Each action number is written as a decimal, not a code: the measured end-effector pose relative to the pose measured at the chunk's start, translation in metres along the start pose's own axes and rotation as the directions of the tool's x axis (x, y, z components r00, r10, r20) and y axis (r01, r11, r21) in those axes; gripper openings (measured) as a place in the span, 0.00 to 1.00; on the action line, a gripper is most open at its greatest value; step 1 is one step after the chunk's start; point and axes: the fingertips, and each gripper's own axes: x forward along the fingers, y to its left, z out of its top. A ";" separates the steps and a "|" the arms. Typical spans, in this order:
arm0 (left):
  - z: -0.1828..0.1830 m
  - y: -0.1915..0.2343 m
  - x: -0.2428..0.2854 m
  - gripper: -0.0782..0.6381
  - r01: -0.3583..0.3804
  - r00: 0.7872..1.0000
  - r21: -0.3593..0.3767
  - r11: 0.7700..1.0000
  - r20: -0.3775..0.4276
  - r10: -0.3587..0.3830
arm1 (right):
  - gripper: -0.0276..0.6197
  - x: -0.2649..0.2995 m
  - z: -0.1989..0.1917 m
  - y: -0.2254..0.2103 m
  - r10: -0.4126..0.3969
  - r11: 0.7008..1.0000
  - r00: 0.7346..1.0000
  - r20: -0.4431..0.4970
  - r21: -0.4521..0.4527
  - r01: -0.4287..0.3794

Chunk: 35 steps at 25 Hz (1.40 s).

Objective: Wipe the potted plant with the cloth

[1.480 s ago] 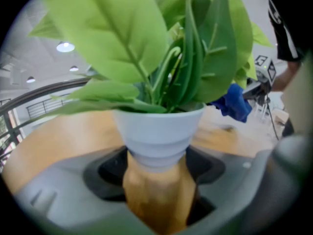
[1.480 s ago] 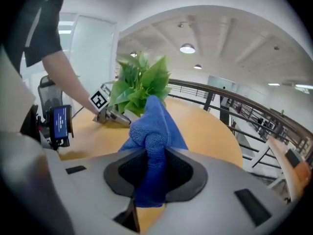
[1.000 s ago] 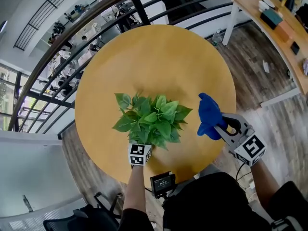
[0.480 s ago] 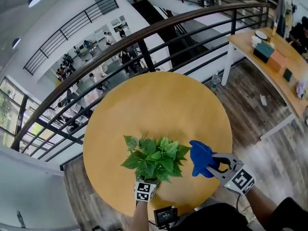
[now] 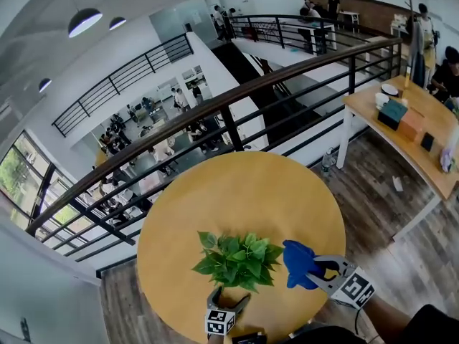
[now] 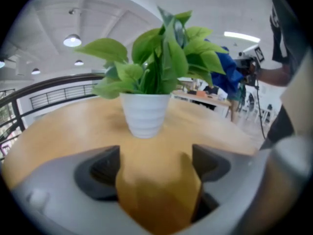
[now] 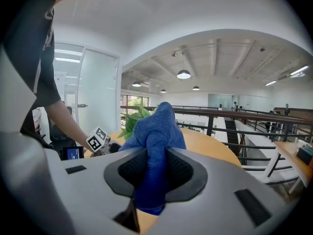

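A potted plant (image 5: 240, 260) with green leaves stands in a white ribbed pot (image 6: 145, 114) on the round wooden table (image 5: 244, 192), near its front edge. My left gripper (image 5: 234, 302) is just in front of the pot and a little apart from it. Its jaws are opening, with only bare table between them in the left gripper view (image 6: 155, 163). To the right of the plant, my right gripper (image 5: 315, 274) is shut on a bunched blue cloth (image 5: 297, 262). The cloth (image 7: 156, 131) sticks up between the jaws and is held beside the leaves without touching them.
A dark metal railing (image 5: 237, 99) runs behind the table, with a drop to a lower floor beyond it. A long wooden desk (image 5: 401, 135) with boxes stands at the right on the plank floor. A small screen device (image 7: 73, 153) sits at the table's near edge.
My left gripper has drawn back from the pot toward the table's near edge, and its jaws have spread. The head view has tilted up. The right gripper still holds the cloth beside the plant.
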 end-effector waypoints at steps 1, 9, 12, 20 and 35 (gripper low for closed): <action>-0.003 -0.002 -0.007 0.73 -0.010 1.000 -0.017 1.000 0.006 0.010 | 0.20 -0.002 0.001 0.001 0.000 1.000 1.000 0.001 0.002 0.000; -0.004 0.023 -0.103 0.73 -0.222 0.944 -0.261 0.940 0.183 0.274 | 0.20 -0.020 0.030 0.016 -0.055 0.998 0.998 0.033 0.015 0.054; 0.024 0.024 -0.156 0.62 -0.303 0.891 -0.305 0.903 0.246 0.382 | 0.20 -0.027 0.056 0.038 -0.077 0.997 0.995 0.066 0.028 0.075; 0.114 -0.019 -0.281 0.10 -0.422 0.779 -0.295 0.857 0.367 0.509 | 0.20 -0.052 0.114 0.122 -0.089 0.993 0.983 0.160 0.095 0.074; 0.181 -0.086 -0.328 0.10 -0.544 0.707 -0.225 0.808 0.396 0.586 | 0.20 -0.078 0.114 0.130 -0.036 0.997 0.987 0.156 0.077 0.024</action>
